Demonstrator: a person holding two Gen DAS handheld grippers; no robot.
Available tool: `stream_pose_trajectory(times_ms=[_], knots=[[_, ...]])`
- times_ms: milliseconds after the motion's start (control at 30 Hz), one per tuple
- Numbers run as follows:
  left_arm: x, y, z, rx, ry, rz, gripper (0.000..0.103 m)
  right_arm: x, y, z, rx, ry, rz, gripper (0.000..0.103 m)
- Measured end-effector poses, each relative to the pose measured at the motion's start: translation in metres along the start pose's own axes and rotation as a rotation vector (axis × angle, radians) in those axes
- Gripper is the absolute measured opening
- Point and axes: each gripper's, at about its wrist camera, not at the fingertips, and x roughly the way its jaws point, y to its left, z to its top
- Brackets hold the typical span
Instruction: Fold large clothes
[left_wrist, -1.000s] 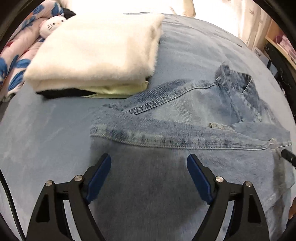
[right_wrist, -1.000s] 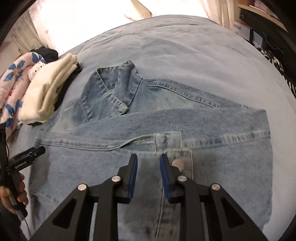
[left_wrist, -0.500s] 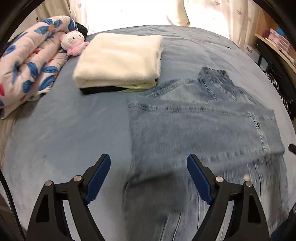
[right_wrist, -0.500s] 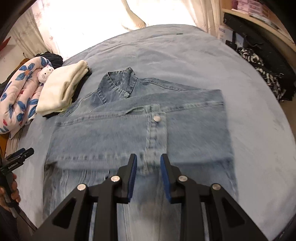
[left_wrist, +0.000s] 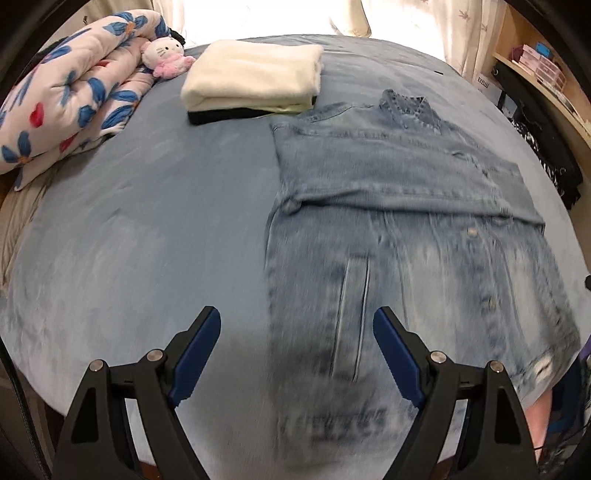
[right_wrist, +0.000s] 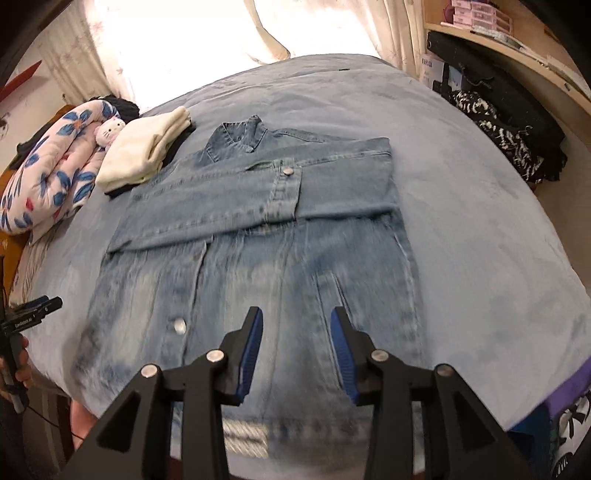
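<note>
A light blue denim jacket (left_wrist: 399, 206) lies flat on the blue bed, collar at the far end, both sleeves folded across its chest. It also shows in the right wrist view (right_wrist: 258, 229). My left gripper (left_wrist: 297, 350) is open and empty, raised above the jacket's lower left edge near the bed's front. My right gripper (right_wrist: 297, 347) is open and empty, raised above the jacket's lower middle near the hem. The other gripper's tip (right_wrist: 35, 312) shows at the far left of the right wrist view.
A stack of folded clothes with a cream top (left_wrist: 255, 79) sits beyond the jacket's left shoulder. A floral quilt (left_wrist: 70, 103) and a plush toy (left_wrist: 164, 55) lie at far left. Shelves and dark clothes (right_wrist: 517, 140) stand right of the bed (left_wrist: 155, 206).
Both grippers have pulled back and up from the folded sleeves toward the hem end. The right gripper's jaws have opened from nearly closed. More of the jacket is in view.
</note>
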Motion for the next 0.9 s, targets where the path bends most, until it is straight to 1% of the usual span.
stream_pose_trajectory(times_ms=[100, 233, 367, 467, 633, 767, 900], knots=[[-0.006, 0.000, -0.024, -0.005, -0.019, 0.003, 0.083, -0.007, -0.005, -0.018, -0.015, -0.013, -0.009, 0.038], [-0.005, -0.005, -0.042, -0.006, -0.026, 0.015, 0.083, -0.010, -0.010, -0.035, -0.038, -0.029, -0.023, 0.038], [0.004, -0.006, -0.053, -0.024, 0.004, -0.007, 0.083, -0.008, -0.016, -0.047, -0.052, -0.022, -0.039, 0.038], [0.013, -0.006, -0.059, -0.039, 0.033, -0.019, 0.083, -0.005, -0.023, -0.056, -0.059, -0.015, -0.069, 0.038], [0.030, -0.008, -0.070, -0.065, 0.084, -0.044, 0.083, -0.001, -0.051, -0.067, -0.011, 0.011, -0.087, 0.039], [0.047, -0.004, -0.080, -0.114, 0.139, -0.091, 0.083, 0.004, -0.076, -0.075, 0.062, 0.046, -0.056, 0.039], [0.053, 0.000, -0.086, -0.144, 0.145, -0.120, 0.084, 0.007, -0.096, -0.079, 0.125, 0.071, 0.011, 0.039]])
